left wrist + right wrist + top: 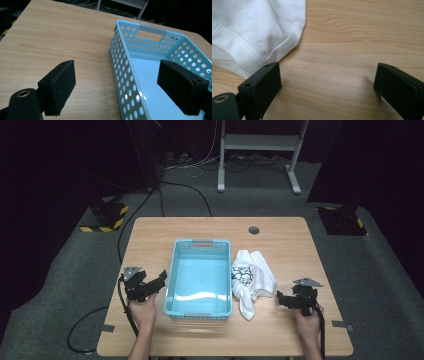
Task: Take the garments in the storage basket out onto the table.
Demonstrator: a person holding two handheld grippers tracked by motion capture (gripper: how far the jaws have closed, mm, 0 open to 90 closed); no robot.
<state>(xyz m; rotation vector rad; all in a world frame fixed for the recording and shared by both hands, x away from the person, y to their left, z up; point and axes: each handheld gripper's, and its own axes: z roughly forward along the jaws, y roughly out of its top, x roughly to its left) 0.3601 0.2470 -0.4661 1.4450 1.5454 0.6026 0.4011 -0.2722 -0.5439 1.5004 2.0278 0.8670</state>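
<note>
On the surface point(280, 330), your left hand-held gripper point(159, 281) gapes wide by the blue basket point(200, 312); your right hand-held gripper point(281, 299) gapes wide near the white shirt point(252, 275).

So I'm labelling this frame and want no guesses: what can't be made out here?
- Crumpled white printed cloth: high view, print too small to read; right gripper view, cut off by the edges.
- Light blue perforated plastic basket: left gripper view, near end cut off at the bottom, far wall partly behind a black jaw.

You have a pale blue perforated plastic basket point(200, 312) sitting upright and empty at the table's middle, and a crumpled white printed cloth garment point(252, 277) lying against its right side.
</note>
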